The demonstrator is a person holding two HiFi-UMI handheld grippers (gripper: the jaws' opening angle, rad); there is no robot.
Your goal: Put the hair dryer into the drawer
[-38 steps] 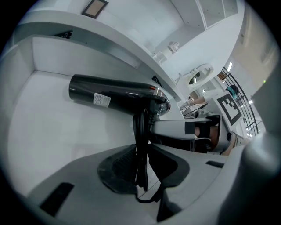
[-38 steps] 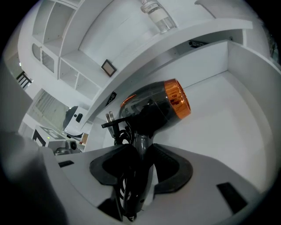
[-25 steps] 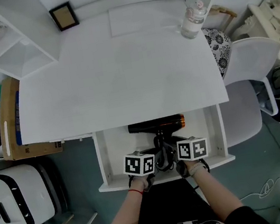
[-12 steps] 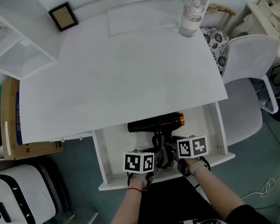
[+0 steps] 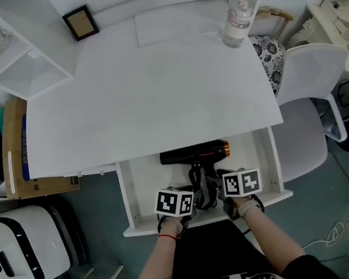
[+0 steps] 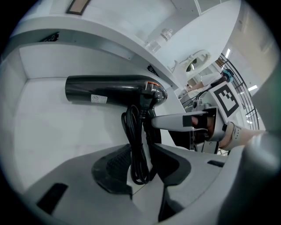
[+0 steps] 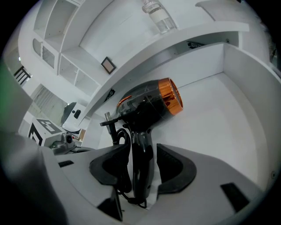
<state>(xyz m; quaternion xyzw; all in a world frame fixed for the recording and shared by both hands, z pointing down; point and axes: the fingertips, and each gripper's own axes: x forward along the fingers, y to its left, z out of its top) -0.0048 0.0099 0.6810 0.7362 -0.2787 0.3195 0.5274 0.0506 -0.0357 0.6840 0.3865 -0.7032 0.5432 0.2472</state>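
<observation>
— Where's the hair dryer (image 5: 194,154)?
— Lying in the open drawer (image 5: 140,188). The left claw (image 6: 140,169) has just been opening (cord (image 6: 136,145) loose between); the right claw (image 7: 142,169) stands apart around the handle (image 7: 140,149).

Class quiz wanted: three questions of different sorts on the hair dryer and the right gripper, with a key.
1. True or false: the hair dryer lies on the desk top.
2. What stands between the jaws of the right gripper? A a bottle; B the dryer's handle; C nothing.
3. Fill in: the ring at the dryer's end is ____.
Key: 1 false, it lies in the open drawer; 2 B; 3 orange.
</observation>
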